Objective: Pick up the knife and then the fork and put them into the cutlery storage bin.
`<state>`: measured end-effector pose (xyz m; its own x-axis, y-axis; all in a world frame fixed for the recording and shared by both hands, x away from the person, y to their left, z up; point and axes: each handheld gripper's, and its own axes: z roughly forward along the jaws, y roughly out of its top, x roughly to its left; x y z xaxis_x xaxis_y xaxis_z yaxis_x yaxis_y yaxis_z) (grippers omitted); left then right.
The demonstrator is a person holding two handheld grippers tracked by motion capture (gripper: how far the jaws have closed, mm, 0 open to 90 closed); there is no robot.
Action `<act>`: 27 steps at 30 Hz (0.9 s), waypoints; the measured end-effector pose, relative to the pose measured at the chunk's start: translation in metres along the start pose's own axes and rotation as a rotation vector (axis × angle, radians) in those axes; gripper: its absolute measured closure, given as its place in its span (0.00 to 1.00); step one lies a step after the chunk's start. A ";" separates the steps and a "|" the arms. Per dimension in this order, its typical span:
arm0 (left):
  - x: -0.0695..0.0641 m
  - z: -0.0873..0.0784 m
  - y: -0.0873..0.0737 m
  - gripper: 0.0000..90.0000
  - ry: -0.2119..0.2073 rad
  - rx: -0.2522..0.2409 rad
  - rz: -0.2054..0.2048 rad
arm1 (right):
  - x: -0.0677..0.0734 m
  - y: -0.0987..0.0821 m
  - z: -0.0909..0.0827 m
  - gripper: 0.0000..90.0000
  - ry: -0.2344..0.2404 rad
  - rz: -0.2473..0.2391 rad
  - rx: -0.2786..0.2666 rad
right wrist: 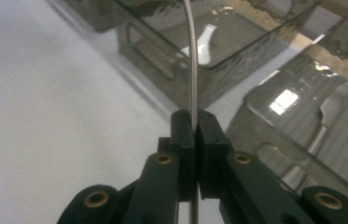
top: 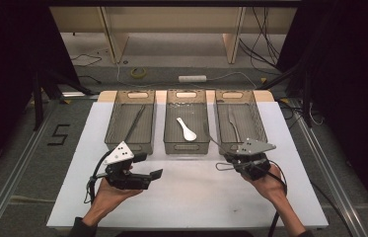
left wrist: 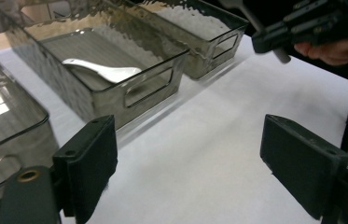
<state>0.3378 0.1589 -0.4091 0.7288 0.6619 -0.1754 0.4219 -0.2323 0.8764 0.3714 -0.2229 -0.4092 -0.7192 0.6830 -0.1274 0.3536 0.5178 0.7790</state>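
Now we hold a thin metal utensil [right wrist: 191, 56] pinched in the right tool [right wrist: 193, 122], just short of the right-hand tray [top: 255, 111]; we should lift it over the near wall before letting go. Our left tool [left wrist: 188, 163] hangs spread and empty above the tabletop [top: 191, 190]. A white spoon [top: 186, 129] lies in the middle tray [top: 186, 145].
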 end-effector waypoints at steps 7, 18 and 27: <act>0.007 -0.005 -0.007 0.18 0.032 0.005 0.011 | -0.040 0.019 0.010 0.97 -0.061 0.118 0.016; 0.011 -0.015 -0.012 0.18 0.066 -0.012 0.013 | -0.098 0.035 0.033 0.97 -0.148 0.268 0.075; 0.012 -0.020 -0.015 0.18 0.074 -0.031 0.009 | -0.117 0.026 0.054 0.97 -0.192 0.341 0.146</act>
<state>0.3290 0.1843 -0.4158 0.6902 0.7109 -0.1353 0.3978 -0.2166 0.8915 0.4972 -0.2619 -0.4068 -0.4262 0.9046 0.0000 0.6436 0.3033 0.7028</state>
